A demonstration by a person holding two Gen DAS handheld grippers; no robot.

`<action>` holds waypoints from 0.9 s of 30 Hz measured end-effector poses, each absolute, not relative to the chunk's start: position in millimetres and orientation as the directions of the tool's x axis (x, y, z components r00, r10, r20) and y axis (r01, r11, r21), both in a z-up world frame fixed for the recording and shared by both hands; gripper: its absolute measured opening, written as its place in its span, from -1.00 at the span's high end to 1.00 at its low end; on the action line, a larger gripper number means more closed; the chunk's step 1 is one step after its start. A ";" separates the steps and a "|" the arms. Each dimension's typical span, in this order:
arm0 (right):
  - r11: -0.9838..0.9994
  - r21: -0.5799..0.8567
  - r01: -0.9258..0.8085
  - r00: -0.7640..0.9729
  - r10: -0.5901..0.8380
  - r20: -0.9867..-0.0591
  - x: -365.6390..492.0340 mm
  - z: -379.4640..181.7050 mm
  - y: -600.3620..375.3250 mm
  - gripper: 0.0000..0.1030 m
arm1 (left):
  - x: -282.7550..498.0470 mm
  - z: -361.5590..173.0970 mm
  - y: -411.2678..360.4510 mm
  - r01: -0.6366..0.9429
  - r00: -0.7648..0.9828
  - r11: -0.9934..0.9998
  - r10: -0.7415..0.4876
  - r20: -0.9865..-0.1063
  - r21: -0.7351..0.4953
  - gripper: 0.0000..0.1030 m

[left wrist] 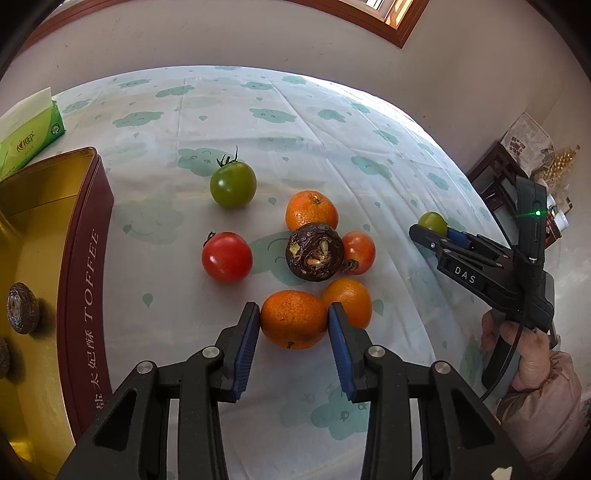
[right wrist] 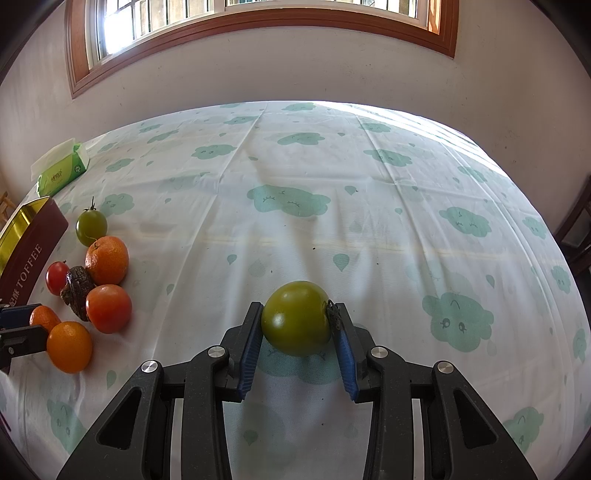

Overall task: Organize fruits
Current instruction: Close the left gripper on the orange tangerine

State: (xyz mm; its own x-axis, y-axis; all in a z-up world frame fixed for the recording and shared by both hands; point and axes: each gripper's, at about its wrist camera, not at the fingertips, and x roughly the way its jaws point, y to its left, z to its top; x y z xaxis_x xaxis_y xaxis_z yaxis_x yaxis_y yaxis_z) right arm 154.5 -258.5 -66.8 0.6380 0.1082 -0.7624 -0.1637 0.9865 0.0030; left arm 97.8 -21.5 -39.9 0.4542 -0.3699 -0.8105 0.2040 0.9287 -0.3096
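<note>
Tin first: the open toffee tin [left wrist: 86, 280] sits at my left, gold inside, dark red wall with "TOFFEE" lettering. Inside I see one dark brown water chestnut [left wrist: 22, 308] on the gold floor, and the edge of a second dark lump at the frame border, too cut off to name.

My left gripper [left wrist: 293, 319] points down at the table, blue pads on both sides of a mandarin [left wrist: 293, 319]; the pads touch its flanks, so I call it clamped on that mandarin. The mandarin rests on the tablecloth [left wrist: 258, 122], the nearest of the fruit cluster.

My right gripper [right wrist: 297, 321] also angles down, clenched on a green tomato [right wrist: 297, 317], stem end against the right pad. In the left wrist view the same gripper [left wrist: 430, 230] sits well right of the cluster, a hand [left wrist: 524, 354] in a pinkish sleeve wrapped on its handle.

Cluster just beyond the held mandarin: a second mandarin [left wrist: 349, 301] touching it at the right, a dark water chestnut [left wrist: 315, 252] in the middle, a small red tomato [left wrist: 359, 252] just right of it, a third mandarin [left wrist: 312, 210] behind. A bigger red tomato [left wrist: 227, 256] lies apart to the left, between cluster and tin. Another green tomato [left wrist: 233, 184] with stalk sits farther back, alone.

A green tissue pack [left wrist: 31, 133] lies behind the tin. Window with wooden frame [right wrist: 258, 33] on the wall beyond the table.
</note>
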 end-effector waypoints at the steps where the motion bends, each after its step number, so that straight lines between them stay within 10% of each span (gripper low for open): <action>1: 0.987 0.003 -0.164 0.638 0.108 -0.762 154.5 -66.8 -258.4 0.25 | 97.3 -39.7 -20.8 0.198 0.455 0.930 -0.366 -0.812 -0.309 0.35; 27: 0.987 0.003 -0.163 0.638 0.107 -0.763 154.6 -66.2 -258.2 0.25 | 93.5 -40.9 -21.1 0.161 0.462 0.965 -0.261 -0.848 -0.209 0.31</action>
State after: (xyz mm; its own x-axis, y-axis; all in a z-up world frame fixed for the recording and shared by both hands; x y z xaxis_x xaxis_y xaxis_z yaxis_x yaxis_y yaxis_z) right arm 154.6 -258.2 -66.2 0.6378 0.1073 -0.7627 -0.1629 0.9866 0.0026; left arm 93.5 -21.1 -40.9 0.4622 -0.2609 -0.8475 0.1608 0.9646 -0.2092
